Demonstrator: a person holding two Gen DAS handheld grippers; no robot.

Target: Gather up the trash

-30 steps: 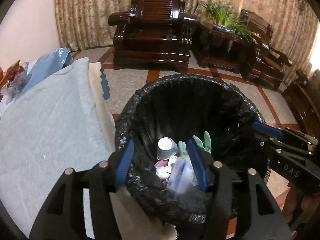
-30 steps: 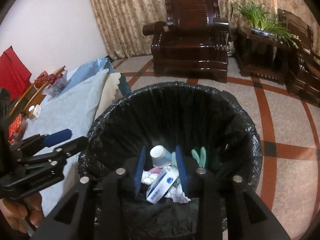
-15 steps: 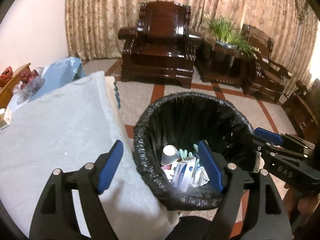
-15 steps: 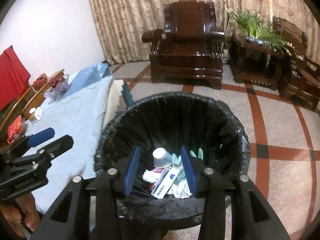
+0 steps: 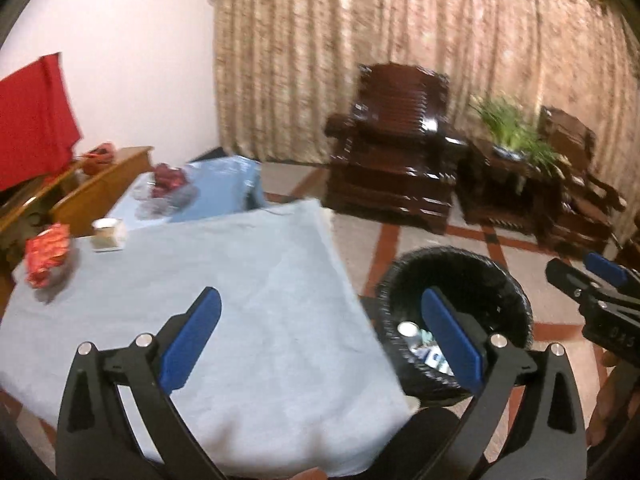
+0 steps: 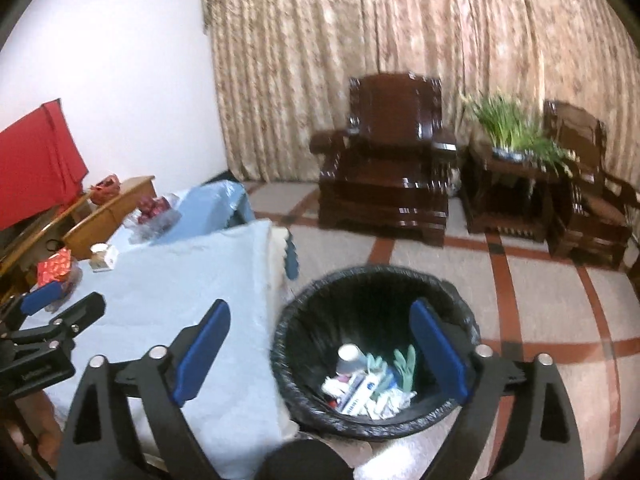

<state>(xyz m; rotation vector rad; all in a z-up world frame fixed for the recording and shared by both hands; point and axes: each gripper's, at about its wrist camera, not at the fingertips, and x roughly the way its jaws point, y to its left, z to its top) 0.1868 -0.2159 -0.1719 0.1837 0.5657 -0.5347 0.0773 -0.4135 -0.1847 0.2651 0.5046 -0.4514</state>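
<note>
Change over the preceding second. Both claws have risen out of the bin (image 6: pixel 372 292) and drawn back from it. The left claw (image 5: pixel 320 340), formerly low over the bin's mouth, now hangs above the table (image 5: pixel 240 300), with the bin small at the lower right of its frame. The right claw (image 6: pixel 324 356) has pulled higher, so the whole rim of the bin shows at lower centre. The jaws of both have just been opening and now stand wide, with nothing between them. The box (image 6: pixel 360 394) now lies among the trash in the bin.
</note>
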